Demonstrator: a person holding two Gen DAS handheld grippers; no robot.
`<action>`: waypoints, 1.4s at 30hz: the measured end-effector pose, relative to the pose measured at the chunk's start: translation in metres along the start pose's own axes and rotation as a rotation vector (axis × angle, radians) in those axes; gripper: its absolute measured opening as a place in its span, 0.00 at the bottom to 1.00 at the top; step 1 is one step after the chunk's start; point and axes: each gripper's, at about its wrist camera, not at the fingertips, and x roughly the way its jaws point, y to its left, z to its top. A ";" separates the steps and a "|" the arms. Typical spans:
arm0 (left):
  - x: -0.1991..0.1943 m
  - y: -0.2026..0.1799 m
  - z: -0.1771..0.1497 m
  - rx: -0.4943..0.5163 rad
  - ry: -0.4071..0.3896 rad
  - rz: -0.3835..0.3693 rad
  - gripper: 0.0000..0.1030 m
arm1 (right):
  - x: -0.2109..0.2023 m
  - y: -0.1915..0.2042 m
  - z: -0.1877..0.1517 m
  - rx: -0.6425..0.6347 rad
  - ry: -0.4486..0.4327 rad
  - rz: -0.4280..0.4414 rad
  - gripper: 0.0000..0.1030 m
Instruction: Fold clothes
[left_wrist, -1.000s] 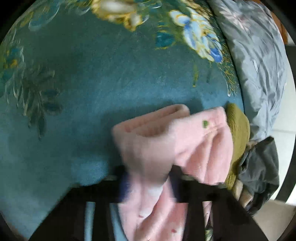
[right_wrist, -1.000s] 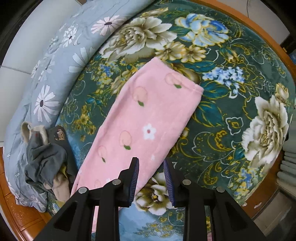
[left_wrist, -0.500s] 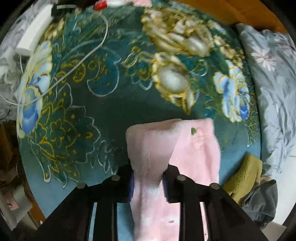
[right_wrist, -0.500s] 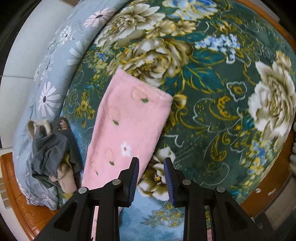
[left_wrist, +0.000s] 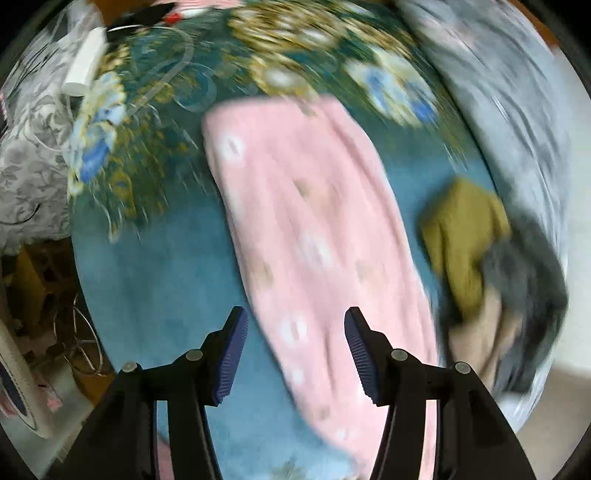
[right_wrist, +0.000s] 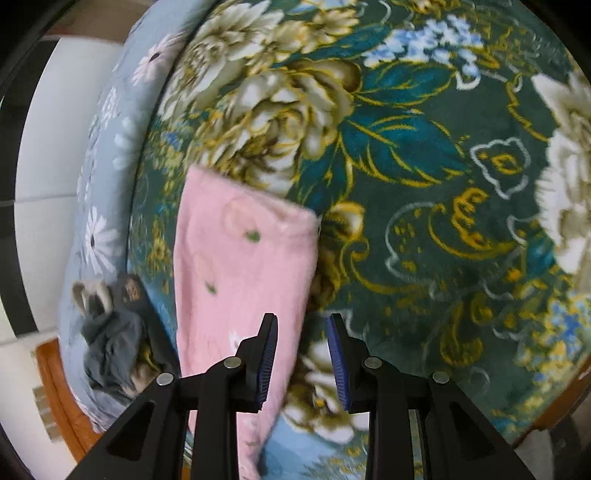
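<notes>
Released pink garment (left_wrist: 317, 229) beyond left hand-held gripper (left_wrist: 293, 354)

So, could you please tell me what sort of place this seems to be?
Probably a bedroom at home: a floral blanket spread over what looks like a bed, a grey daisy-print quilt along its edge, and a pink garment laid out beside a heap of clothes.

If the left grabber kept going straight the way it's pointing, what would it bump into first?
Most likely the pink fleece garment lying on the floral blanket. The left gripper is open and aimed along it, though the picture is blurred and depth is uncertain.
</notes>
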 end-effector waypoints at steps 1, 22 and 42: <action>0.001 -0.010 -0.017 0.033 0.020 0.005 0.54 | 0.006 -0.004 0.007 0.015 -0.002 0.019 0.36; -0.016 -0.165 -0.189 0.653 0.152 -0.003 0.54 | 0.093 -0.001 0.049 -0.060 0.151 0.298 0.39; -0.050 -0.089 -0.147 0.461 0.093 -0.078 0.54 | 0.031 0.093 0.016 -0.292 0.004 0.139 0.11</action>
